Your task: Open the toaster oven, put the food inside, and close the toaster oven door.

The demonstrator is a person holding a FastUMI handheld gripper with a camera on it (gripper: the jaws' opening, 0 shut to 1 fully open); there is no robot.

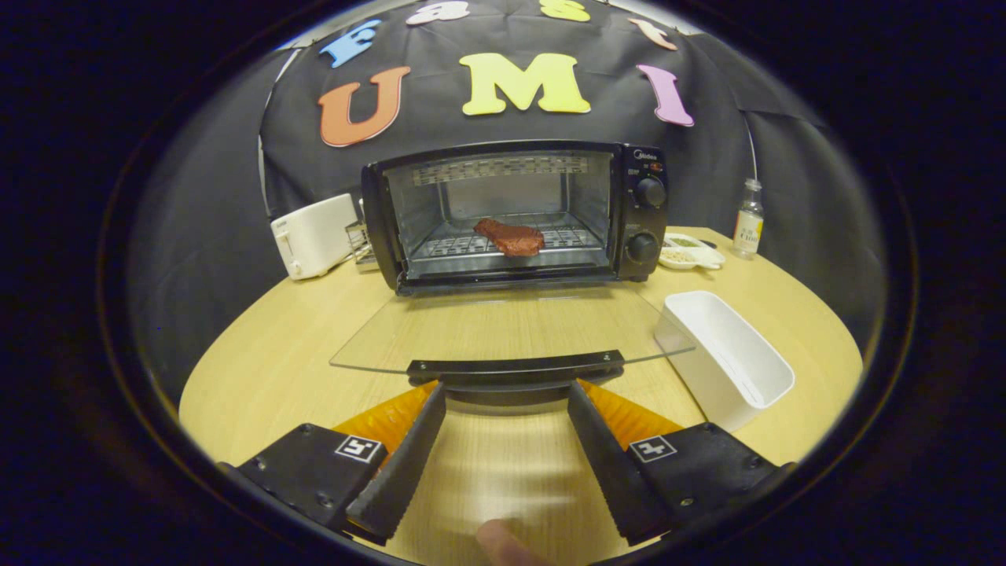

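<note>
Toaster oven (515,212) standing at far side of round wooden table (259,369), against booth wall, cavity exposed. Glass door (503,326) fully lowered, lying flat toward the fingers, dark handle bar (515,368) along its near edge. Wire rack (471,245) inside, carrying one reddish-brown piece of food, meat-like (509,237), near rack centre. Two control knobs (650,192) on right-hand panel, one above the other.

White rectangular container (727,358) just right of lowered door, apparently empty. White pop-up toaster (314,234) left of oven, with small wire rack item beside it, detail unclear. Shallow white dish (692,253) right of oven, contents too small to identify. Small clear bottle (749,208) with label beyond dish, upright.

Gripper (507,389) low over table, fingers spread wide, holding nothing; tips at door handle's underside, one at each end of handle's central section, contact not confirmable. Fingertip of a person (503,544) visible between finger bases.
</note>
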